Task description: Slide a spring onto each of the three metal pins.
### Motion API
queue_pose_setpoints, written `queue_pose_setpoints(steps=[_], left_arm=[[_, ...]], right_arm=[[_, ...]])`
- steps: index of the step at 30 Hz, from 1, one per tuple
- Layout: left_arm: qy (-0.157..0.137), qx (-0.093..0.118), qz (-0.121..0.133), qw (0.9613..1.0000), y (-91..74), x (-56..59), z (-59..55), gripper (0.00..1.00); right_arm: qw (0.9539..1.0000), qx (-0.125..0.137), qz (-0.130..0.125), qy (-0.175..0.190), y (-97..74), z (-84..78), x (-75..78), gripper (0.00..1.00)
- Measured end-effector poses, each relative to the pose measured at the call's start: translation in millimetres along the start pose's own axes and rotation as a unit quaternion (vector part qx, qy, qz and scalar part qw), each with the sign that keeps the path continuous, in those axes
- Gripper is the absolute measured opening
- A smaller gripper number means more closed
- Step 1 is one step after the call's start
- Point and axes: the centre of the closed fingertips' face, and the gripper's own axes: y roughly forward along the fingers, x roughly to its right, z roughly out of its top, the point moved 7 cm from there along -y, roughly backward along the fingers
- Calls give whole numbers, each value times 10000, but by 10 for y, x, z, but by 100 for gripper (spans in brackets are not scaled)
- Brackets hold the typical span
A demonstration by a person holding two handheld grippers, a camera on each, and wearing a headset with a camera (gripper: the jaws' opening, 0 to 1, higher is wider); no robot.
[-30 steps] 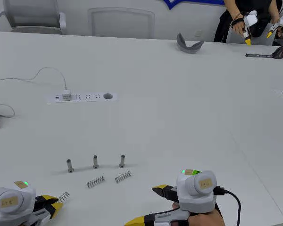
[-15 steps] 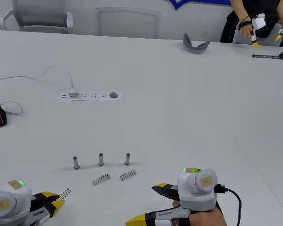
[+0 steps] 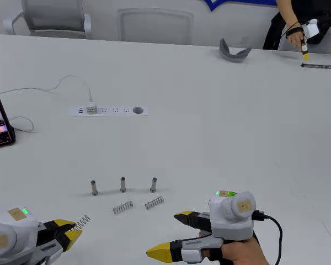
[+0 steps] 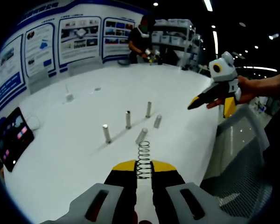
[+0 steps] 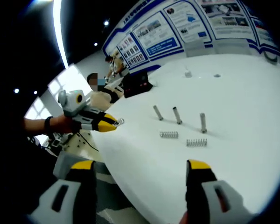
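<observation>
Springs number three: the held spring (image 3: pixel 81 222) sticks out from the left gripper (image 3: pixel 71 232), whose yellow tips are pinched on it at the near left. To its right, two loose springs (image 3: pixel 122 207) lie just in front of the three metal pins (image 3: pixel 123 184), all upright. The right gripper (image 3: pixel 165 234) hovers near right, jaws wide apart.

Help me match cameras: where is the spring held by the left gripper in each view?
Head view: lower left, the held spring pokes from the tips of the left gripper.
Left gripper view: spring bottom centre, between the jaws.
Right gripper view: spring left of centre, at that gripper's tips.
Shared landmark: the row of three metal pins.
</observation>
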Motion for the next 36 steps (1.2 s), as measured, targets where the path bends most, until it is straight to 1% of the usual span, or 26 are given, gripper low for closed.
queue_pose_setpoints(steps=[5, 8, 11, 13, 17, 21, 26, 30, 33, 36], left_arm=[[79, 62, -78, 9999, 5, 76, 80, 11], [135, 77, -142, 9998, 32, 117, 109, 11], [187, 125, -202, 9995, 66, 168, 151, 11], [202, 153, -257, 9993, 97, 205, 180, 11], [279, 207, -384, 9987, 146, 308, 254, 11], [392, 243, -537, 9975, 190, 425, 321, 11], [503, 274, -691, 9960, 223, 546, 377, 11], [559, 298, -782, 9949, 235, 609, 403, 11], [562, 319, -867, 9941, 242, 663, 424, 11], [633, 323, -965, 9928, 255, 735, 448, 11]], right_arm=[[9999, 87, 116, 62, 45, 70, -16, 77], [9995, 197, 198, 165, 71, 133, -33, 76], [9990, 280, 268, 225, 98, 177, -35, 73], [9985, 317, 328, 289, 123, 202, -40, 71], [9965, 383, 509, 543, 169, 234, -60, 71], [9949, 436, 642, 643, 200, 250, -84, 65], [9929, 440, 811, 748, 231, 261, -127, 59], [9905, 492, 975, 836, 239, 281, -164, 50], [9883, 524, 1075, 943, 252, 289, -179, 46], [9868, 486, 1161, 1018, 274, 253, -185, 42]])
